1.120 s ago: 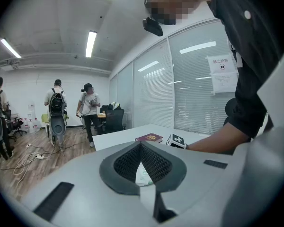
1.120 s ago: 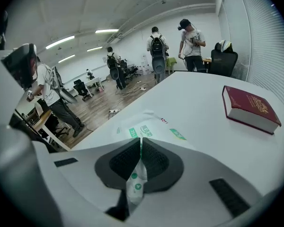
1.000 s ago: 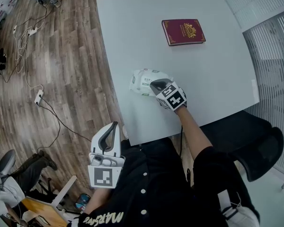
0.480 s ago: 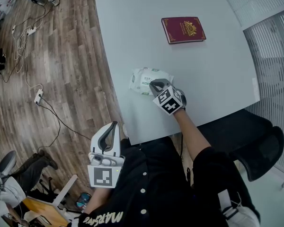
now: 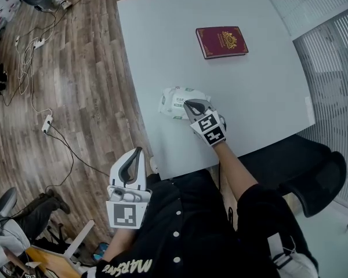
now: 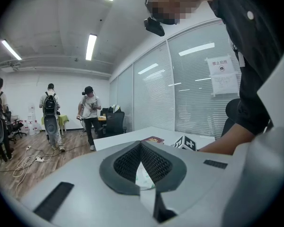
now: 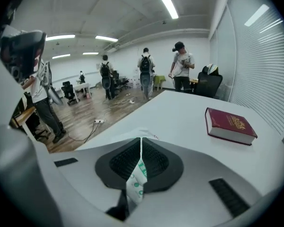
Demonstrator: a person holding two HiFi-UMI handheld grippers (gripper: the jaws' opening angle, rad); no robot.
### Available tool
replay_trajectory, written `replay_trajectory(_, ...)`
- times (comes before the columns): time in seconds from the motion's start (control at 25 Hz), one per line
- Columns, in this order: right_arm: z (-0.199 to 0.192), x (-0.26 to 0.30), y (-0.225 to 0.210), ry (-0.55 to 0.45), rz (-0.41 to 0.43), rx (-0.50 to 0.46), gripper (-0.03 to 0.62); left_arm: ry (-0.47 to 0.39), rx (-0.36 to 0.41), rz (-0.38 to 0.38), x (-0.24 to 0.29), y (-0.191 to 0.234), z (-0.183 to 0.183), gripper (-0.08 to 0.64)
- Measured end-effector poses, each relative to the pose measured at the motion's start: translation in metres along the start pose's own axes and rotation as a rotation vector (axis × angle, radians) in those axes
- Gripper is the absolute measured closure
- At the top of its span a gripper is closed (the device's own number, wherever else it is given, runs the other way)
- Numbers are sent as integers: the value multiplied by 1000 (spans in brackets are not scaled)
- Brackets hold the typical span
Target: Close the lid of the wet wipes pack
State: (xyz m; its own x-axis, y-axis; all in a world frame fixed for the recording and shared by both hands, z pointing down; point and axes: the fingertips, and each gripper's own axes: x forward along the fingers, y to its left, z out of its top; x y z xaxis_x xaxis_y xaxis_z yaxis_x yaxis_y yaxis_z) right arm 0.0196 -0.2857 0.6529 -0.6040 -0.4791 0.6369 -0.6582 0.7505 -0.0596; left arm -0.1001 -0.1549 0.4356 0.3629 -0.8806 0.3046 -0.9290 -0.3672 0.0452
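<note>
The white wet wipes pack [image 5: 174,100] with green print lies near the front left of the white table [image 5: 261,91]. My right gripper [image 5: 191,102] reaches onto the pack's top from the near side, angled down. In the right gripper view its jaws [image 7: 142,141] are shut, and a thin white flap with green dots [image 7: 135,183] is pinched between the pads; it looks like the pack's lid flap. My left gripper [image 5: 138,152] hangs off the table's near left corner, well clear of the pack. Its tips [image 6: 141,144] are together and hold nothing.
A dark red book [image 5: 221,41] lies at the far side of the table [image 7: 229,124]. A black chair [image 5: 316,181] stands to the right, and cables [image 5: 37,68] trail over the wooden floor on the left. Several people [image 7: 180,65] stand far back in the room.
The right gripper has tilted. Its marker cube drew back toward me while the tips stayed on the pack. The pack and the left gripper have not moved.
</note>
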Motion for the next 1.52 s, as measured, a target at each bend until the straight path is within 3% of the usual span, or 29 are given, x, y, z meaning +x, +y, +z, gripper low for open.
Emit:
replay_trajectory(0.12,28,-25,-6,-86,-38,42,557,-32,-4,-9,1,2,9,551)
replay_trajectory(0.6,118,-158,-15,-410,-213,53,558,-141,-11,-50,2,16,46,551)
replay_trajectory(0.88,133,-232,-17,-552,-314,84,558,-228,66,-32,1,41,76,551)
replay_trajectory(1.12,135,-295,-17,-643,-429,80,559,-262,51,-30,-4,49,92,551)
replay_trajectory(1.4,133,-350,-22,-755,-522,178,558,-306,82,-25,-3,60,108,551)
replay_trajectory(1.52,133,-366,-23,-779,-573,168,558,-331,114,-14,-6,66,115,551)
